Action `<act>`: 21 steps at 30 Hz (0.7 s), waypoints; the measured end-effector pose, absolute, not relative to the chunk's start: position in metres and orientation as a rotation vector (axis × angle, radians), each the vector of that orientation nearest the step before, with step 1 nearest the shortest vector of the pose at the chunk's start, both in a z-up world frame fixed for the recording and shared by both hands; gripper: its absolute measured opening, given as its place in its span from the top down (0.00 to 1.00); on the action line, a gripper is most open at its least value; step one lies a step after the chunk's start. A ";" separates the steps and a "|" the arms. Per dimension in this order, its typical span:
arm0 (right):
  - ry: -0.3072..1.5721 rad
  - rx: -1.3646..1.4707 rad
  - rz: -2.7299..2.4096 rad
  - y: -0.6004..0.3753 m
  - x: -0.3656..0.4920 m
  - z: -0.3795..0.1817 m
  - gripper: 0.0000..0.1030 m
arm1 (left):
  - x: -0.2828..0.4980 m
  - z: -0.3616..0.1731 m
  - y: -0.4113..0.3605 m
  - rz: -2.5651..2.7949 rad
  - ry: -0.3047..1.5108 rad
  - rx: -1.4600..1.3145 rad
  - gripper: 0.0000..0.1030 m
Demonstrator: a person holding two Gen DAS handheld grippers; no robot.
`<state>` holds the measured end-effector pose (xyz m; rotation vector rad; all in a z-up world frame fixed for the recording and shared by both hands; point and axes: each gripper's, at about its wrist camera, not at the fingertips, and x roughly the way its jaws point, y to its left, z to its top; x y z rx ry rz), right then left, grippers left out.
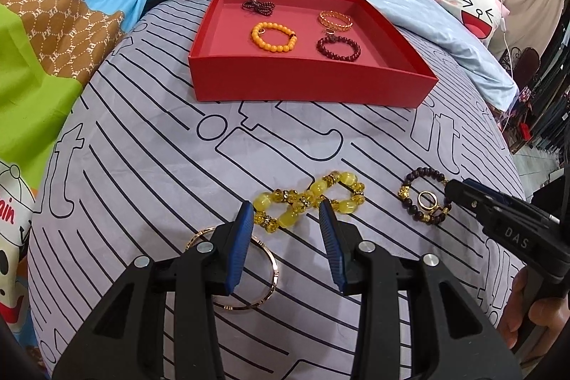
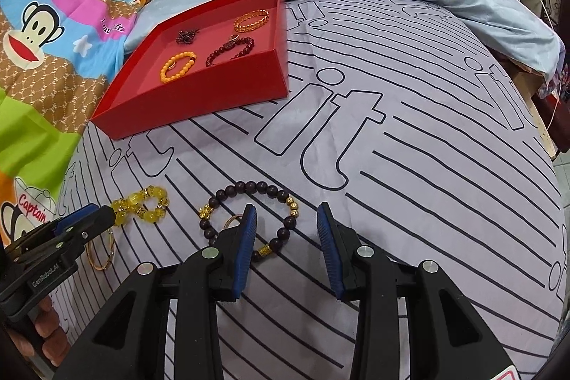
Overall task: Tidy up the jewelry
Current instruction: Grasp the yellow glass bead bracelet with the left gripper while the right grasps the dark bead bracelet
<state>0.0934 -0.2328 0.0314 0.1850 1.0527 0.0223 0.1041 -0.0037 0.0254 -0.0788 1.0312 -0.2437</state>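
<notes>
Red tray [image 1: 310, 84], upper centre of the left wrist view, holds four pieces: an orange bead bracelet [image 1: 273, 37], a gold chain bracelet [image 1: 335, 20], a dark red bead bracelet [image 1: 338, 48] and a small dark beaded piece [image 1: 257, 5]. These count as sorted.

Outstanding on the striped bedsheet [image 1: 160, 173], lower half of the frame: a yellow bead bracelet [image 1: 309, 200] twisted into a figure eight, a dark bead bracelet with gold charms [image 2: 249, 219], a small gold ring [image 1: 426, 200] lying inside that bracelet's loop, and a thin gold bangle [image 1: 249, 273] at lower left, partly hidden by the gripper.

Left gripper [image 1: 286, 216]: jaws apart, tips either side of the near end of the yellow bracelet, nothing held. Right gripper [image 2: 286, 219]: jaws apart over the near side of the dark bracelet, nothing held.

Assessment: roughly half done; four pieces remain to be moved
</notes>
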 end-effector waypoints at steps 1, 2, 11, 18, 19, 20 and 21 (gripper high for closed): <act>1.052 0.180 0.021 -0.232 0.095 0.031 0.66 | 0.104 0.025 -0.004 -0.244 1.034 -0.079 0.65; 1.052 0.169 0.019 -0.230 0.096 0.030 0.67 | 0.105 0.024 -0.004 -0.245 1.035 -0.080 0.65; 1.047 0.080 -0.002 -0.222 0.098 0.023 0.82 | 0.107 0.021 -0.007 -0.249 1.041 -0.073 0.65; 1.047 0.082 0.002 -0.225 0.094 0.022 0.93 | 0.109 0.019 -0.014 -0.260 1.028 -0.046 0.65; 1.047 0.080 0.001 -0.225 0.093 0.022 0.93 | 0.109 0.019 -0.015 -0.263 1.024 -0.039 0.65; 1.047 0.081 0.001 -0.224 0.094 0.021 0.93 | 0.110 0.019 -0.016 -0.269 1.020 -0.033 0.65; 1.048 0.083 0.001 -0.224 0.094 0.021 0.93 | 0.110 0.019 -0.017 -0.272 1.019 -0.030 0.65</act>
